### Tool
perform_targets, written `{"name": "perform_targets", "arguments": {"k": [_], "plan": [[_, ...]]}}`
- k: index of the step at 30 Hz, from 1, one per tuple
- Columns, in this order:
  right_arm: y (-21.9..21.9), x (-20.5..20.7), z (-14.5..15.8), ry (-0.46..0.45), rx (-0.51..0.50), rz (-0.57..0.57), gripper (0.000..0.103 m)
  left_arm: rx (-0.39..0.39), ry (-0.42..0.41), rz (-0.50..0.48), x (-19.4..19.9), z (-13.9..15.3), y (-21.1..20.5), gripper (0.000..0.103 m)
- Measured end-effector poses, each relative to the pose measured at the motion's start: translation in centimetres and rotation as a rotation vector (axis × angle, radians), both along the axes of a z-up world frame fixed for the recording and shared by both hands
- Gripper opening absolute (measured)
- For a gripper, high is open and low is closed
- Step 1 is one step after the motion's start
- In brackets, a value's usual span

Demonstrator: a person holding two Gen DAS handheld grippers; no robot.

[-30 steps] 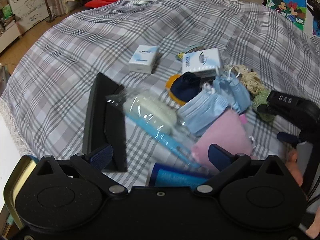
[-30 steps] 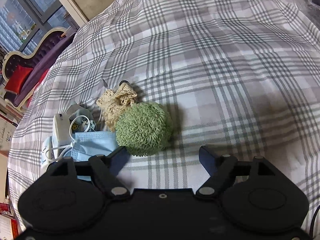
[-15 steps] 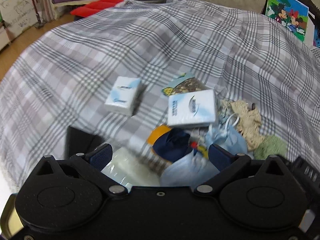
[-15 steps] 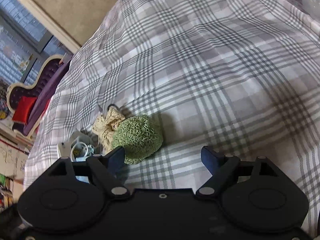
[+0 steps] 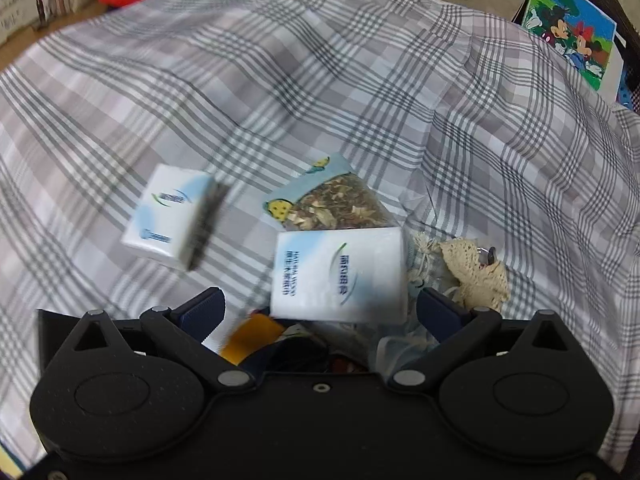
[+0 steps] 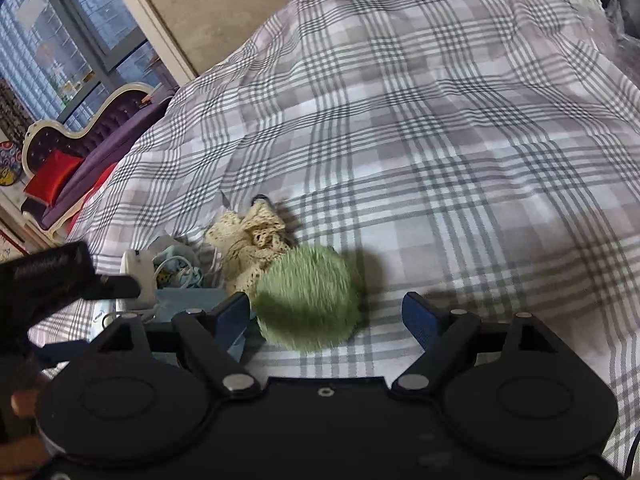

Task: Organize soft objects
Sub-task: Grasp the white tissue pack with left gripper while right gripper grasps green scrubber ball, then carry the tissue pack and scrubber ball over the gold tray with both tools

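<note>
Green crocheted ball (image 6: 306, 298) sits at lower centre on the plaid bed (image 6: 440, 140), between the spread fingers of the right claw (image 6: 326, 320), while the left claw (image 5: 320, 312) gapes over a white tissue pack (image 5: 340, 276).

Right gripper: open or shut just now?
Open. The right gripper has its blue fingertips spread wide apart, holding nothing; the green crocheted ball lies on the plaid bedcover beside its left finger.
</note>
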State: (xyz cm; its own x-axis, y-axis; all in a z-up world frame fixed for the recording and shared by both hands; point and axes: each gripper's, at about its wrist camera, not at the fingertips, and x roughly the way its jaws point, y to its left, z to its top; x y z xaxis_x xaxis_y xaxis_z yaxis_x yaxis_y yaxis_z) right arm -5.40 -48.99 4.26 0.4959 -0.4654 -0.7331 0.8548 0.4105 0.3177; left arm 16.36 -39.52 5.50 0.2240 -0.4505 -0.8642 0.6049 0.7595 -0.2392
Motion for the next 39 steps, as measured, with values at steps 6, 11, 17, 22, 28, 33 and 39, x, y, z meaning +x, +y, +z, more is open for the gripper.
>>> {"name": "perform_targets", "arguments": {"k": [6, 11, 17, 22, 28, 33, 39], "plan": [[-0.4, 0.4, -0.6, 0.008, 0.03, 0.003, 0.085, -0.012, 0.054, -0.038, 0.4, -1.1, -1.2, 0.091], [-0.1, 1.1, -0.6, 0.031, 0.0, 0.014, 0.085, -0.03, 0.082, -0.043, 0.2, -1.3, -1.5, 0.071], [-0.1, 1.1, -0.5, 0.031, -0.015, 0.012, 0.085, -0.002, -0.013, -0.046, -1.3, 0.5, -1.2, 0.07], [-0.3, 1.4, -0.7, 0.039, -0.014, 0.013, 0.085, 0.002, -0.085, -0.04, -3.0, 3.4, 0.0, 0.07], [0.2, 2.0, -0.5, 0.06, -0.023, 0.064, 0.061, 0.018, -0.139, -0.014, -5.3, 6.3, 3.3, 0.07], [1.6, 1.6, 0.5, 0.069, -0.12, 0.063, 0.06, 0.053, -0.159, 0.037, -7.4, 7.7, 7.2, 0.07], [1.8, 0.6, 1.3, 0.022, -0.149, 0.028, 0.06, 0.127, -0.148, 0.072, -10.0, 8.1, 11.1, 0.07]]}}
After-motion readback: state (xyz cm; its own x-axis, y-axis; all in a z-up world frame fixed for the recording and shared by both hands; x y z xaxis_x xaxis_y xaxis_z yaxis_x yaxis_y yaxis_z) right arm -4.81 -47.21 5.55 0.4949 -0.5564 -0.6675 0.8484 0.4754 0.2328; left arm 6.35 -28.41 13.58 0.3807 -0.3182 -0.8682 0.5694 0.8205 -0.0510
